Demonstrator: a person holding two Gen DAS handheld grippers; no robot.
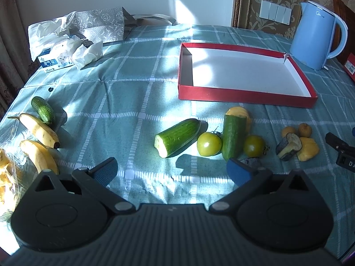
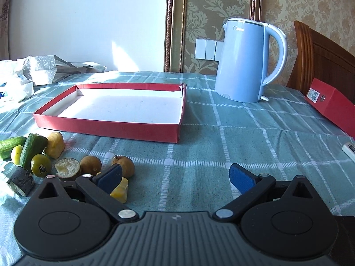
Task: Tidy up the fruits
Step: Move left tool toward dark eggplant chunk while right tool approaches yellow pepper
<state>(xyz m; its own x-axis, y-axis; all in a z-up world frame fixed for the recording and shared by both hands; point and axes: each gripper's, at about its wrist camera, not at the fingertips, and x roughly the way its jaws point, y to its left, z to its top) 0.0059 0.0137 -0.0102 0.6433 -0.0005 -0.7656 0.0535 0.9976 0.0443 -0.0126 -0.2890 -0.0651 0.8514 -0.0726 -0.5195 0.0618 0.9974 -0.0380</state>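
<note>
A shallow red box (image 1: 244, 93) (image 2: 106, 128) with a white floor stands empty on the checked tablecloth. In front of it lie cut cucumber pieces (image 1: 177, 137) (image 1: 233, 136), two green tomatoes (image 1: 209, 144) (image 1: 254, 145), brown round fruits (image 2: 90, 165), eggplant chunks (image 1: 288, 146) and yellow chunks (image 2: 119, 190). Two bananas (image 1: 40, 127) and a small cucumber (image 1: 43, 109) lie at the left. My left gripper (image 1: 172, 170) is open, hovering just short of the cucumber pieces. My right gripper (image 2: 175, 178) is open, its left finger (image 2: 109, 178) beside the brown fruits.
A blue kettle (image 1: 316, 35) (image 2: 246, 61) stands behind the box at the right. Crumpled paper bags and a tissue pack (image 1: 73, 42) fill the back left. A red folder (image 2: 332, 106) and a white remote (image 2: 349, 149) lie at the right edge.
</note>
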